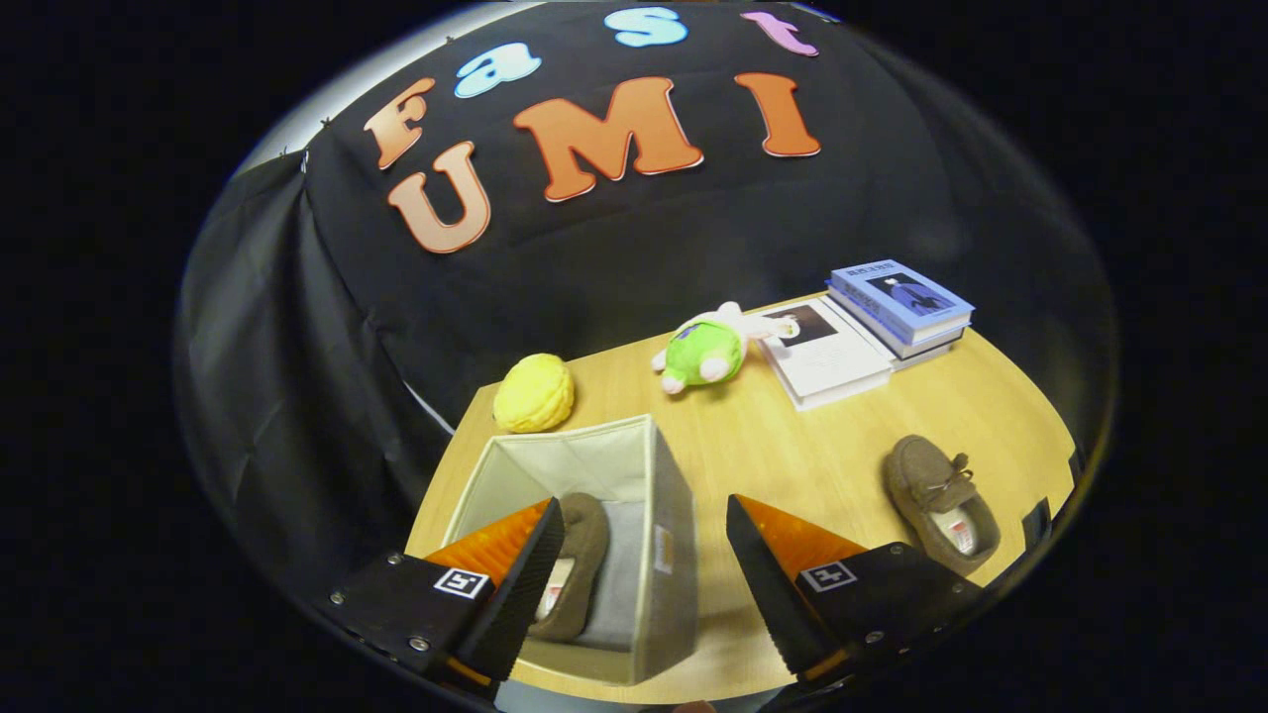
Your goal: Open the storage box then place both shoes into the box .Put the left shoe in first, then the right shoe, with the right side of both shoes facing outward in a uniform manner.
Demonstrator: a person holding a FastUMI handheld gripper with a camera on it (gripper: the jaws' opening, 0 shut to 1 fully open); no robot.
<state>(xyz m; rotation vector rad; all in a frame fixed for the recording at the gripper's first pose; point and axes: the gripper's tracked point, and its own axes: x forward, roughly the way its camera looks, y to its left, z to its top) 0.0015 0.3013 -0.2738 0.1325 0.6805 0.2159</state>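
An open beige fabric storage box (pixel 654 495) stands on the wooden table just ahead of my fingers. One brown shoe (pixel 577 564) lies inside it, partly hidden behind my left finger (pixel 515 574). The second brown shoe (pixel 936 500) rests on the table to the right of the box, beyond my right finger (pixel 783 574), its opening facing up. My gripper (pixel 644 564) is open and holds nothing; the box's right wall lies between the fingers.
Behind the box sit a yellow plush ball (pixel 535 393) and a green and white plush toy (pixel 705 352). A stack of books (pixel 897 307) and a white book (pixel 827 356) lie at the table's far right. Bare tabletop (pixel 792 446) separates box and shoe.
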